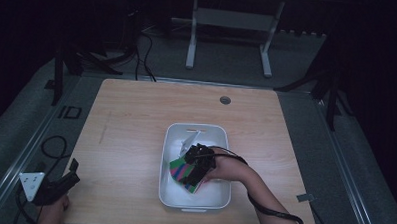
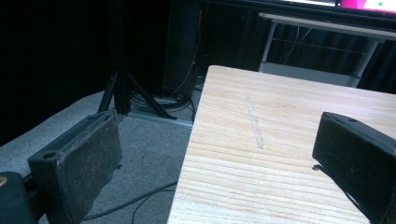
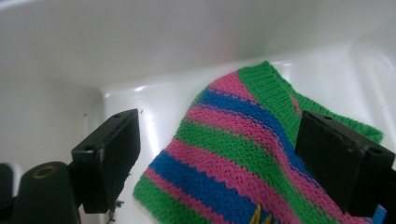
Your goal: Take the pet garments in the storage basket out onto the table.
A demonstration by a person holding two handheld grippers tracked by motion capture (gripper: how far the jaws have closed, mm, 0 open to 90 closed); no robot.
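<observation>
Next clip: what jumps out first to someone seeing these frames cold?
The striped knit cloth, green, pink and blue, lying in the white bin near the table's front edge. The right gripper is down inside the bin, its jaws open on either side of the cloth. The left gripper sits open at the table's front left corner.

Striped knit sock point(image 3: 243, 154) — green, pink, blue — crumpled inside white bin point(image 1: 169, 191); flat
</observation>
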